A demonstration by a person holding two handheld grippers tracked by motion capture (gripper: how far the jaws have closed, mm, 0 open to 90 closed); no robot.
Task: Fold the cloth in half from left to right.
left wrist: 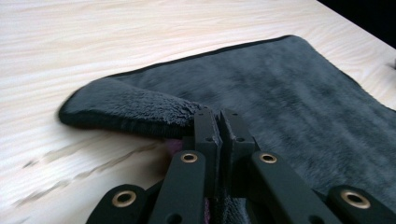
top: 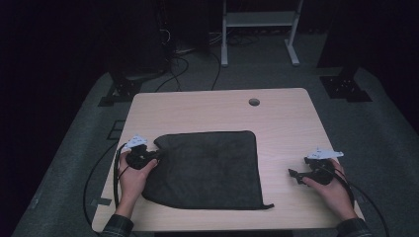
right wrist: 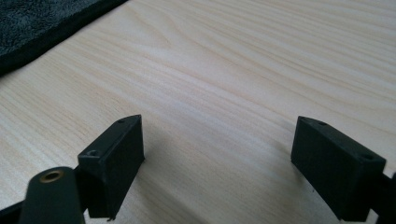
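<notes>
While bare wood is lying open beyond every side of the dark grey towel (top: pixel 207 170) on the table (top: pixel 286 123), the left gripper (top: pixel 157 154) is pinching the towel's far-left corner with jaws fully closed, curling it up. Right of the towel, the right gripper (top: pixel 292 174) is resting wide open, holding nothing, near the table's right edge.

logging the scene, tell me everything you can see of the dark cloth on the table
The dark cloth is a charcoal grey, plush, fleecy towel with a thin black stitched hem. It lies mostly flat on the pale wooden table, roughly square, a small tag or loop poking out at its near right corner. Its far left corner is pinched between the shut jaws of the left gripper, so that edge curls up off the wood. The right gripper sits apart from it, jaws open.
</notes>
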